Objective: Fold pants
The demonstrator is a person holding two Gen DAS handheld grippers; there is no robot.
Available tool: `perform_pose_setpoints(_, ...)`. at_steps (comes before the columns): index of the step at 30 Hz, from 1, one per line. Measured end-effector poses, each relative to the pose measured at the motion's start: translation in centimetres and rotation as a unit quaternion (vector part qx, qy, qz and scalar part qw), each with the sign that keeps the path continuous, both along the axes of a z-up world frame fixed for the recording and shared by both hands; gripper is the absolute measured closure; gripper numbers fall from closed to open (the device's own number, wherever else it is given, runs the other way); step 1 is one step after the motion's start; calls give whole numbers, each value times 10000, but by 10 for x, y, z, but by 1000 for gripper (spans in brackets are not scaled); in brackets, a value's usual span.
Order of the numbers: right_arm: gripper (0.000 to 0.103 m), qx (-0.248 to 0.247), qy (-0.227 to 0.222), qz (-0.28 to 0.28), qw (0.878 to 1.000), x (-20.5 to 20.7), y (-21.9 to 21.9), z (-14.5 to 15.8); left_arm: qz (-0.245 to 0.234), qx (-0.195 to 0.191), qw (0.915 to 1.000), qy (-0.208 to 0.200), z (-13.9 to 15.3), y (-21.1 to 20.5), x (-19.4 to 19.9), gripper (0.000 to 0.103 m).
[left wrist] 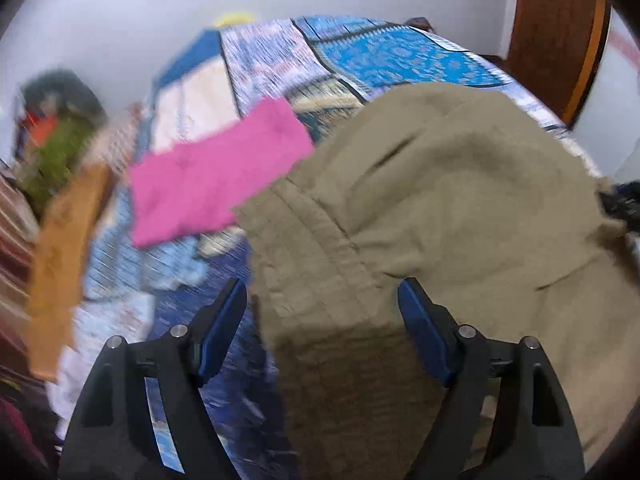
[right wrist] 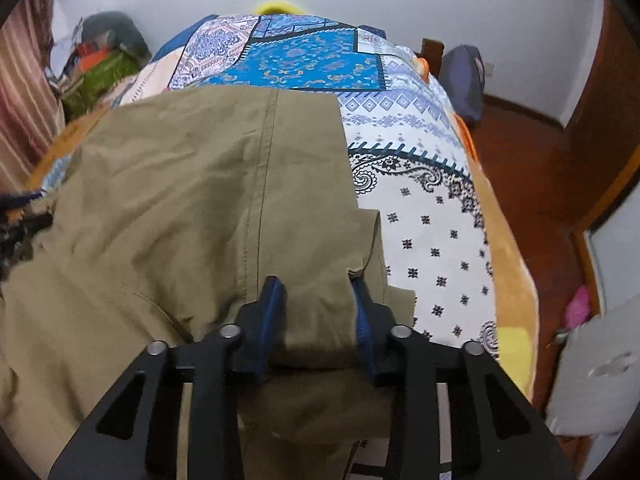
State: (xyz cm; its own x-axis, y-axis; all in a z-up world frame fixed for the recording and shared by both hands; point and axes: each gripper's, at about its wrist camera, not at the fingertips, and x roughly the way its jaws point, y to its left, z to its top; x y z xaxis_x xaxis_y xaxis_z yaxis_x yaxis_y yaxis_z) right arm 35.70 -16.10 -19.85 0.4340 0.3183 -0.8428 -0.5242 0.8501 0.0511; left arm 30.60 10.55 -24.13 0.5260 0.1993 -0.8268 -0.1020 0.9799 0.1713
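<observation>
**Khaki pants gathered on the bed, one hand-held gripper pinching, the other spread**

Right up close, the right hand-held gripper is angled steeply down at the bed, its blue pads squeezed in on a bunched fold of the khaki pants. Cloth fills the gap between the pads and bulges up above them, so that is a firm pinch on the fabric near the garment's right edge. The black frame of the tool sits low in the right wrist view, with the pants draping away over it toward the viewer.

Over to the left hand-held gripper: also tipped sharply downward, but here the jaws stand wide apart. The edge of the pants, with its stitched seam, runs down between the two blue pads. The right pad lies against the cloth; the left pad stands clear of it, over the bedspread. The left wrist view is smeared with motion blur.

The pants lie heaped across the near part of the patterned blue-and-white bedspread, reaching between the two tools. Beyond them in the left wrist view, a pink cloth lies flat on the bed, and an orange-brown cloth lies along the bed's left edge. Reddish wooden floor shows to the right of the bed.
</observation>
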Motion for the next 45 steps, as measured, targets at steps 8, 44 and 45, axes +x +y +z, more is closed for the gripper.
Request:
perform_pose_setpoints(8,85,80,54,-183,9998,-1,-12,-2,193,-315,9993,56,-5,19,-1,20)
perform_pose_setpoints(44,41,414,-338,-122,9985,105,49,44,328,-545,9979,114,-1,81,76,2)
perform_pose_setpoints(45,41,399,-258,-98,9988,112,52,38,338,-524,9979,158,-5,80,78,2)
